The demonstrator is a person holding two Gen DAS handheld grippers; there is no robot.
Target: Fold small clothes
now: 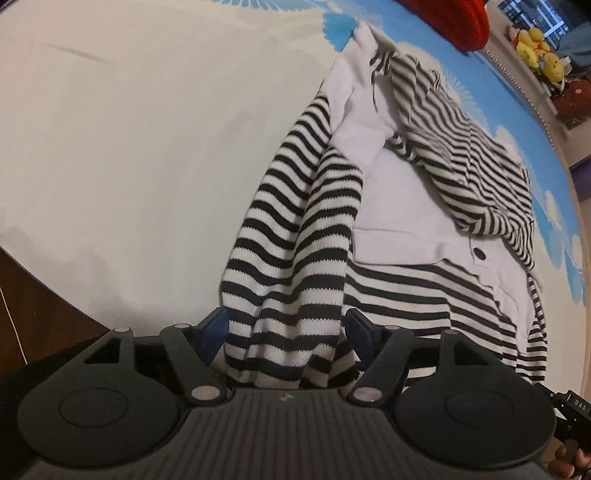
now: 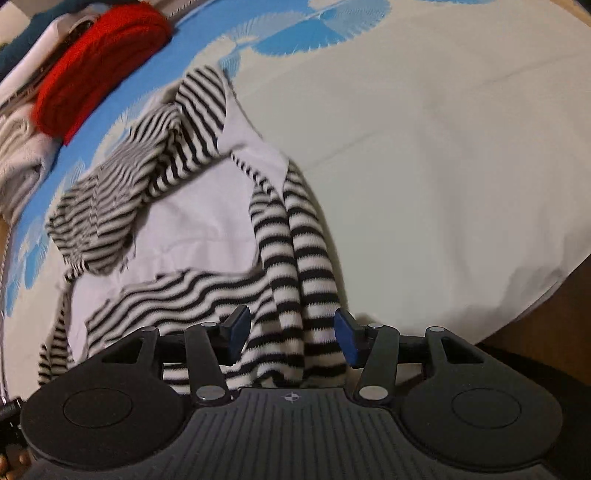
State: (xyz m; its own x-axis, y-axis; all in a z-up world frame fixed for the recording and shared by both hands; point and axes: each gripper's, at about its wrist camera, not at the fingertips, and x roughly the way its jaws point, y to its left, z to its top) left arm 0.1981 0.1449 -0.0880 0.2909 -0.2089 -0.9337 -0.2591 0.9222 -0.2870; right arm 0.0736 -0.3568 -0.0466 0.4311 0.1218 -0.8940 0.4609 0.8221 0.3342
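Observation:
A small black-and-white striped garment with plain white panels (image 1: 399, 192) lies rumpled on the bed; it also shows in the right wrist view (image 2: 192, 229). My left gripper (image 1: 288, 328) has its blue pads (image 1: 212, 332) wide apart, with a bunched striped sleeve (image 1: 291, 258) lying between them. My right gripper (image 2: 291, 332) also has its pads (image 2: 345, 332) wide apart, with a striped sleeve (image 2: 306, 258) running between them. Neither pair of pads presses the cloth.
The bed sheet (image 1: 129, 129) is cream with blue flower prints (image 2: 295, 33). A red knitted item (image 2: 99, 62) and other clothes (image 2: 22, 155) lie at the far side. Yellow plush toys (image 1: 535, 48) sit on a shelf. The bed edge and dark floor (image 1: 37, 317) are close.

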